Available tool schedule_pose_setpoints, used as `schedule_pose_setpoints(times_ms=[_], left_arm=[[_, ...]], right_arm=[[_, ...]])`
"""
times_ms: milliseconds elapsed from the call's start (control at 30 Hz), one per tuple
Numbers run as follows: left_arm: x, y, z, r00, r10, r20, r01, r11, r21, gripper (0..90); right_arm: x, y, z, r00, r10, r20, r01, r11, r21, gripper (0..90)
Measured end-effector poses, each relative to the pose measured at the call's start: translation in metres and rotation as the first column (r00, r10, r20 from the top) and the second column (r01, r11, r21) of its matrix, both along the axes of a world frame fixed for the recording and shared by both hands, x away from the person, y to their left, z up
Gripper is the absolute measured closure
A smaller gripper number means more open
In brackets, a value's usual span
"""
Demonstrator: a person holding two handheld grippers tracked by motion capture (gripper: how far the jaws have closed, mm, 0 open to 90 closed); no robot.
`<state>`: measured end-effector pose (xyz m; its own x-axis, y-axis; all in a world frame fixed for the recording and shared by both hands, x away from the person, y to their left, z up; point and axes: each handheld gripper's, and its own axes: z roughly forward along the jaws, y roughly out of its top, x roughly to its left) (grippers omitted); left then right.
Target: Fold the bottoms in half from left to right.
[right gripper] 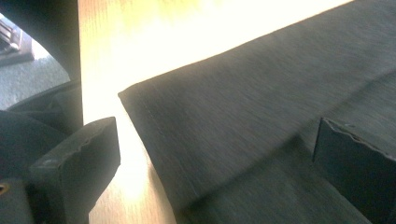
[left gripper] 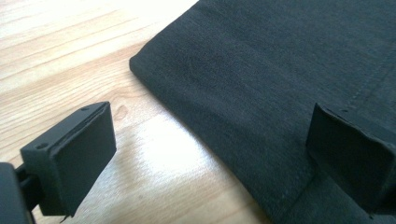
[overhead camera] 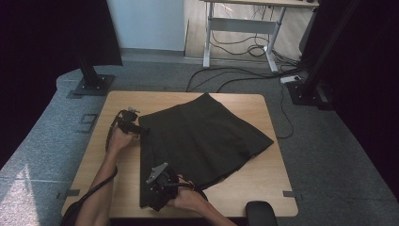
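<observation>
Both my grippers sit spread wide at the near-left edge of a black skirt (overhead camera: 202,136) lying flat on the wooden table (overhead camera: 263,181).

My left gripper (overhead camera: 136,129) is at the skirt's far-left corner, jaws well apart, one over bare wood and the other over the cloth, with the folded edge (left gripper: 187,112) running between them and nothing gripped. My right gripper (overhead camera: 157,195) is at the near-left corner, just as wide open, one jaw off the cloth and one above it, holding nothing. Around the table I see grey carpet (overhead camera: 339,155), a dark stand base (overhead camera: 91,84) to the far left, a desk frame (overhead camera: 240,28) with loose cables (overhead camera: 244,70) beyond, and a black rounded object (overhead camera: 261,214) at the near edge.
</observation>
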<state>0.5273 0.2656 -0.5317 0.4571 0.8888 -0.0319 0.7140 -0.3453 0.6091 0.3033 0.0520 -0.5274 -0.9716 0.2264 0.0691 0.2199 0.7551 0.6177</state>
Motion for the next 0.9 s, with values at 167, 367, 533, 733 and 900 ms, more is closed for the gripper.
schedule_pose_setpoints(times_ms=[167, 367, 533, 733, 900], left_arm=[[0.003, -0.004, -0.008, 0.9999, 0.007, -0.012, -0.006, 0.9999, 0.016, 0.0], [0.004, 0.000, -0.009, 0.9987, 0.050, -0.006, -0.050, 0.9987, 0.010, 0.0], [0.001, -0.001, -0.008, 0.9992, 0.040, 0.011, -0.040, 0.9992, 0.002, 2.8], [-0.002, -0.008, -0.003, 0.9999, 0.009, 0.011, -0.009, 0.9999, -0.007, 28.2], [-0.001, -0.014, 0.000, 0.9999, 0.012, 0.005, -0.011, 0.9998, -0.018, 47.8]], right_arm=[[-0.003, 0.011, -0.007, 0.9995, 0.023, 0.023, -0.022, 0.9990, -0.038, 1.3], [-0.006, 0.016, -0.011, 0.9973, 0.031, 0.067, -0.026, 0.9970, -0.072, 4.7], [-0.003, 0.014, -0.008, 0.9977, 0.014, 0.066, -0.009, 0.9976, -0.069, 16.0], [-0.002, 0.014, -0.002, 0.9976, -0.027, 0.064, 0.031, 0.9974, -0.065, 45.0], [0.002, 0.013, 0.000, 0.9968, -0.031, 0.074, 0.036, 0.9974, -0.062, 68.3]])
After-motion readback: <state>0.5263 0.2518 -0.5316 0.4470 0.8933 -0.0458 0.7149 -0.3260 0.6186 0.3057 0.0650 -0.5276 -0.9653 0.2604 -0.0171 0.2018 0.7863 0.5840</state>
